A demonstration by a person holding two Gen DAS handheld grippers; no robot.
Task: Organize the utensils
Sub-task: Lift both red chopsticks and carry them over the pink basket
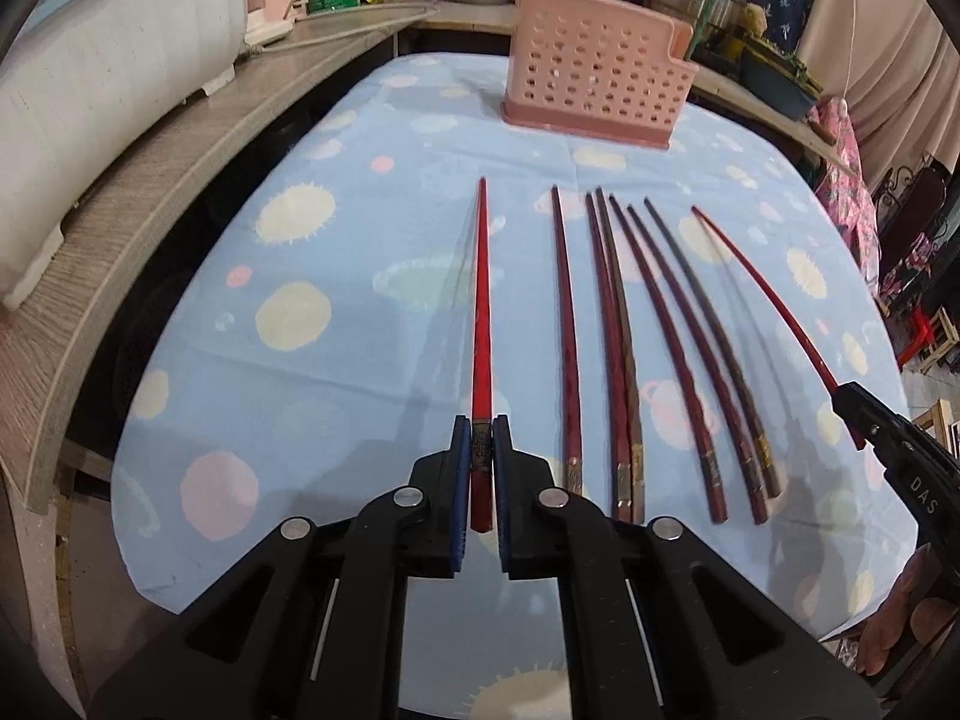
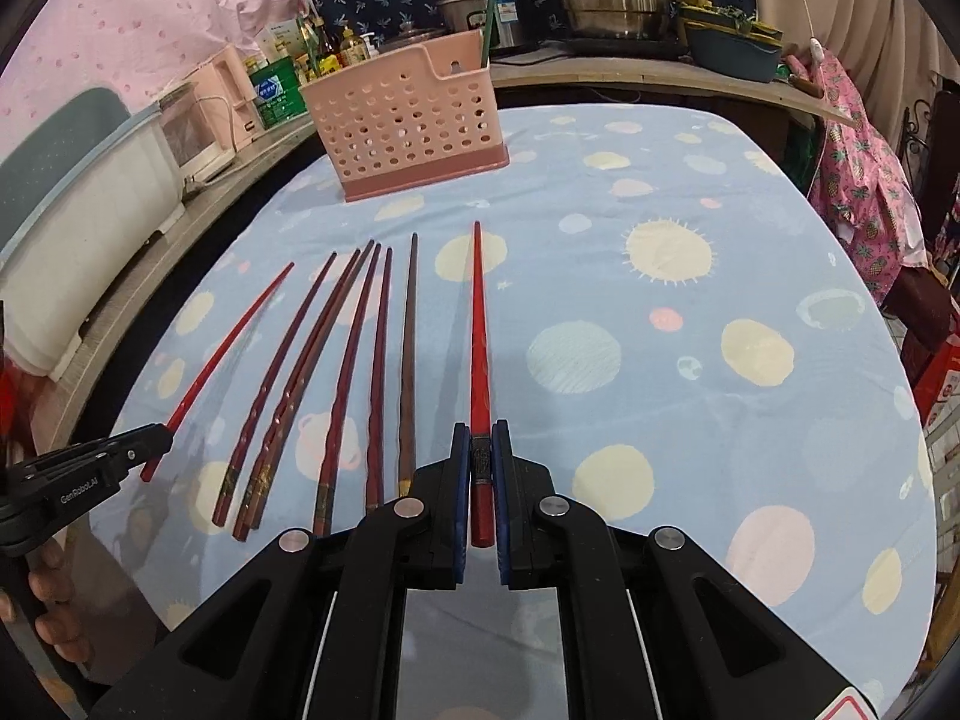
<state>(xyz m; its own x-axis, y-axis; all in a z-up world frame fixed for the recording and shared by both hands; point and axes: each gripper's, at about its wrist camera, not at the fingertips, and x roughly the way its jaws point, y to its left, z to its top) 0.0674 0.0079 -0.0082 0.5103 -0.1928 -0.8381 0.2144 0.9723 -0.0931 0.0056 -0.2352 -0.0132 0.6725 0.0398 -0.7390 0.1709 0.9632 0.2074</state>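
Each gripper, left gripper (image 1: 481, 441) and right gripper (image 2: 480, 441), pinches 1 red chopstick (image 1: 480, 324) (image 2: 478, 336) above 6 dark chopsticks (image 1: 624, 348) before the pink holder (image 1: 591, 90).

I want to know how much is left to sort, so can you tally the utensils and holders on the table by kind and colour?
Bright red chopsticks: 2, one clamped in the left gripper and one in the right gripper
Dark red or brown chopsticks lying on the tablecloth: 6
Pink perforated holder: 1
Total: 9
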